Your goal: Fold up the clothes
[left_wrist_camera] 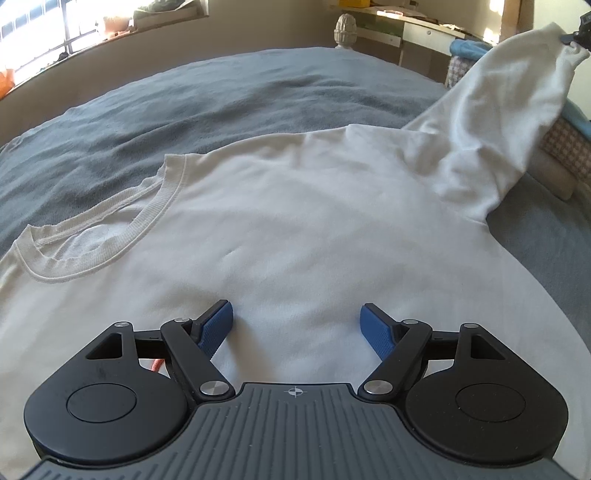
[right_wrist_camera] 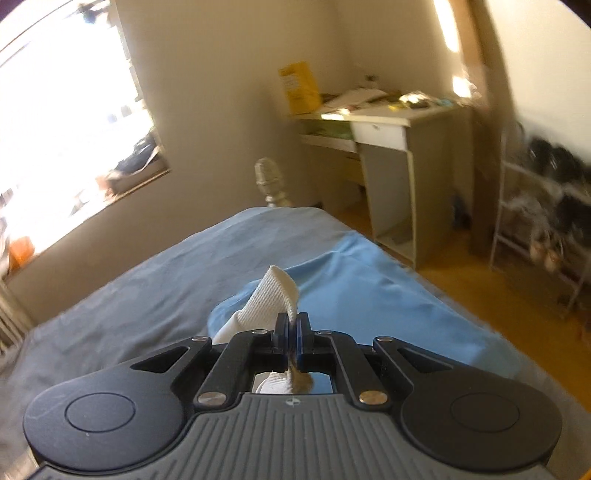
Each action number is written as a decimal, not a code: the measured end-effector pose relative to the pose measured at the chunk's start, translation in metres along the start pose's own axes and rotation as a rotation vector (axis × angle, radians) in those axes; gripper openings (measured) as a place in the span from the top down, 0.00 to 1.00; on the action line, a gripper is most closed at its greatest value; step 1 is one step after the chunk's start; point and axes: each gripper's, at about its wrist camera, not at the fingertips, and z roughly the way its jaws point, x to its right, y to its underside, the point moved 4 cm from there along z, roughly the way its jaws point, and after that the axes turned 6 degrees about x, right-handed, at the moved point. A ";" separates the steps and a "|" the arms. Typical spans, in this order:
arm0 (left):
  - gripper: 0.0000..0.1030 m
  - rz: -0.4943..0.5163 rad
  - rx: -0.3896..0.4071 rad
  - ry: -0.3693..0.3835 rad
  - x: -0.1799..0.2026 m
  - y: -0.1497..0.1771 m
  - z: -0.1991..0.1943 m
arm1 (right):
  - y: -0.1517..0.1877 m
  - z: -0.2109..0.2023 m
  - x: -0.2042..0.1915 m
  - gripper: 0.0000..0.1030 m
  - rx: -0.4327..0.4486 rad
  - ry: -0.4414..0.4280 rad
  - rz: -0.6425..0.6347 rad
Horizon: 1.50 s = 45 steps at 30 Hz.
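A white T-shirt [left_wrist_camera: 295, 221] lies spread on the grey bedcover [left_wrist_camera: 184, 110], its ribbed collar [left_wrist_camera: 110, 221] at the left. My left gripper [left_wrist_camera: 296, 317] hovers open over the shirt's body, blue pads wide apart with nothing between them. The shirt's right sleeve [left_wrist_camera: 517, 110] is lifted high off the bed toward the upper right, where my right gripper [left_wrist_camera: 574, 38] pinches its end. In the right wrist view my right gripper [right_wrist_camera: 293, 325] is shut on the white sleeve hem [right_wrist_camera: 275, 295], which sticks up between the blue pads.
A blue cloth [right_wrist_camera: 369, 295] lies on the bed beyond the right gripper. A cluttered desk [right_wrist_camera: 388, 122] stands in the far corner, a shoe rack [right_wrist_camera: 546, 206] at the right, a window [right_wrist_camera: 55, 129] at the left. A bedpost finial [left_wrist_camera: 345, 29] rises at the bed's far end.
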 end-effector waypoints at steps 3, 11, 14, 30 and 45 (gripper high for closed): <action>0.26 -0.002 -0.005 -0.002 0.000 0.000 0.000 | -0.004 -0.005 0.017 0.98 0.011 0.015 0.050; 0.26 0.007 -0.008 -0.009 0.003 -0.001 0.003 | 0.011 0.009 0.067 0.98 0.002 0.101 0.113; 0.26 0.014 -0.010 -0.013 0.004 -0.002 0.003 | 0.022 0.023 0.088 0.96 -0.038 0.138 0.177; 0.24 0.017 -0.012 -0.006 0.004 -0.003 0.003 | 0.055 0.006 -0.113 0.76 -0.132 -0.225 -0.287; 0.24 0.025 0.074 -0.145 -0.090 0.007 -0.138 | 0.232 -0.020 -0.324 0.75 -0.576 -0.642 -0.219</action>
